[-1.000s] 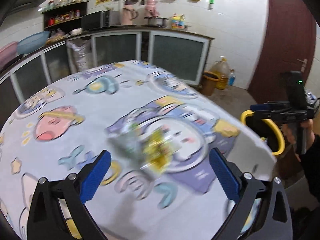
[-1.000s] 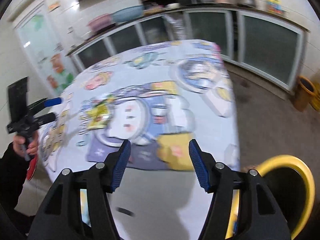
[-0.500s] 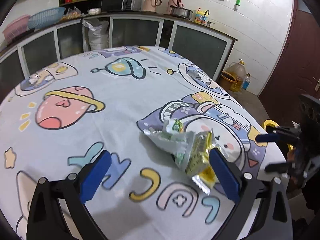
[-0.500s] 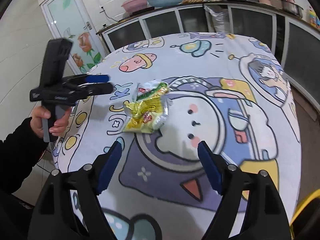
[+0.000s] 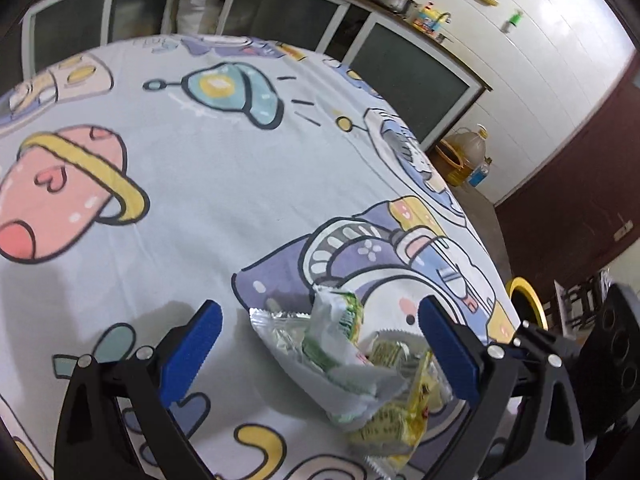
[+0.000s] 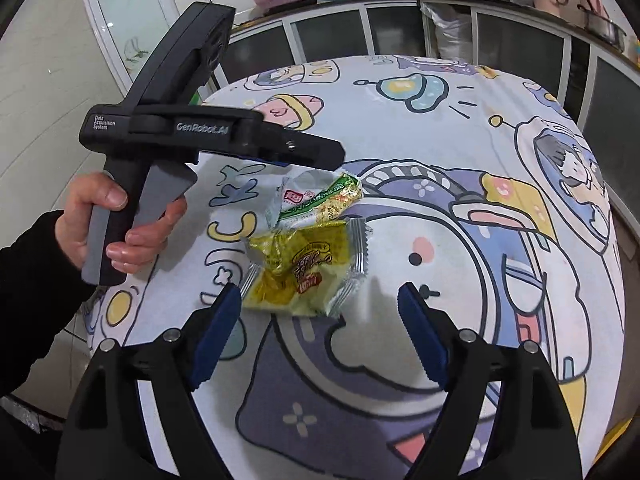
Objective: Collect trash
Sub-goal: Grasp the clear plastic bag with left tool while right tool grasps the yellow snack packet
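Crinkled foil and plastic make up the trash: a green-and-silver snack wrapper [image 6: 320,200] and a yellow foil snack packet [image 6: 308,268] lie touching one another on the round bench [image 6: 500,92], which is covered by a pale grey cloth printed with cartoon astronauts, planets and rockets.

Seen from the right wrist, the right tool [image 6: 320,330] hangs over the bench with its blue-padded black fingers [image 6: 216,336] spread wide and nothing between them; its jaws have just been opening. The yellow packet lies just ahead of that tool, toward its left finger, and the green wrapper lies beyond it, further from the tool.

From the left wrist, the left tool [image 5: 320,350] is likewise released, its blue pads well apart. The green-and-silver wrapper [image 5: 336,344] sits in the gap between its fingers without either pad pressing on it, and the yellow packet [image 5: 396,412] lies partly under that wrapper, close against the tool's right finger; whether it touches the pad I cannot tell.

In the right wrist view the left tool's black body is gripped by a hand [image 6: 100,228] in a dark sleeve, its fingertips reaching over the green wrapper.

Beyond the bench's far edge from the left tool, a yellow-rimmed bin [image 5: 526,300] shows beside the bench, low at the right.
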The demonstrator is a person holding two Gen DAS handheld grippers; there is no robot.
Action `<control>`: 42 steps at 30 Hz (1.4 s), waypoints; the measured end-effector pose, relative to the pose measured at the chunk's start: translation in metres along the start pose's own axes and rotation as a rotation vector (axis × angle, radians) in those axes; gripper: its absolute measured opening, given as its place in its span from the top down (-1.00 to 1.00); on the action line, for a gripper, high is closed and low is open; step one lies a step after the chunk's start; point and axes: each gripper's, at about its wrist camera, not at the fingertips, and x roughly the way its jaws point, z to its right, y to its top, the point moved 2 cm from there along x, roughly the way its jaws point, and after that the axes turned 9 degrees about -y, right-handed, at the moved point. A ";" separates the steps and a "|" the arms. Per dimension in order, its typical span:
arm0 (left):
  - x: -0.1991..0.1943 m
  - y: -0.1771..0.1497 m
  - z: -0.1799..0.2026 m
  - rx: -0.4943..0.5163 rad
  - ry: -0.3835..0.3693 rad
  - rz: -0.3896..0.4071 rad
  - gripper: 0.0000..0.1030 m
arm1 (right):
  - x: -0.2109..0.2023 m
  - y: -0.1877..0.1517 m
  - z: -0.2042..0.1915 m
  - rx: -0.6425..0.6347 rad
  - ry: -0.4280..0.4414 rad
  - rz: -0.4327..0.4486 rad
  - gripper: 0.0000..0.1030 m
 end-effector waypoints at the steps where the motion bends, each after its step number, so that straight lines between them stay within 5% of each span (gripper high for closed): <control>1: 0.002 0.000 -0.001 -0.010 -0.003 -0.003 -0.84 | 0.003 0.001 0.000 0.006 0.003 -0.003 -0.50; 5: 0.010 0.001 0.001 -0.028 -0.005 -0.010 -0.75 | 0.013 0.004 -0.002 0.017 0.006 -0.017 -0.49; 11: 0.019 0.000 -0.006 -0.080 -0.001 -0.028 0.17 | 0.025 0.004 -0.003 0.031 0.023 -0.056 -0.15; 13: 0.020 0.000 -0.006 -0.080 0.002 -0.021 0.64 | 0.028 0.004 -0.004 0.029 0.026 -0.075 0.19; 16: 0.022 -0.001 -0.002 -0.083 -0.007 -0.016 1.00 | 0.031 0.002 -0.006 0.034 0.052 -0.102 0.46; 19: 0.022 -0.002 0.002 -0.089 -0.022 -0.014 1.00 | 0.029 0.001 -0.008 0.038 0.069 -0.119 0.76; 28: -0.011 0.002 0.001 -0.119 -0.045 0.047 1.00 | -0.005 -0.005 -0.009 0.046 0.093 -0.088 0.78; 34: -0.024 -0.009 0.020 -0.079 -0.126 -0.025 0.98 | -0.028 -0.013 -0.009 0.037 0.088 -0.068 0.78; 35: -0.025 -0.011 0.025 -0.061 -0.116 -0.037 0.90 | -0.031 -0.015 -0.010 0.035 0.092 -0.068 0.78; 37: -0.024 -0.016 0.036 -0.010 -0.061 -0.075 -0.09 | -0.035 -0.018 -0.011 0.031 0.105 -0.070 0.78; 38: -0.023 -0.017 0.038 0.010 -0.032 -0.081 -0.27 | -0.039 -0.021 -0.012 0.025 0.104 -0.067 0.78; 42: -0.009 -0.023 0.038 0.022 0.020 -0.127 -0.30 | -0.053 -0.031 -0.014 0.022 0.107 -0.054 0.78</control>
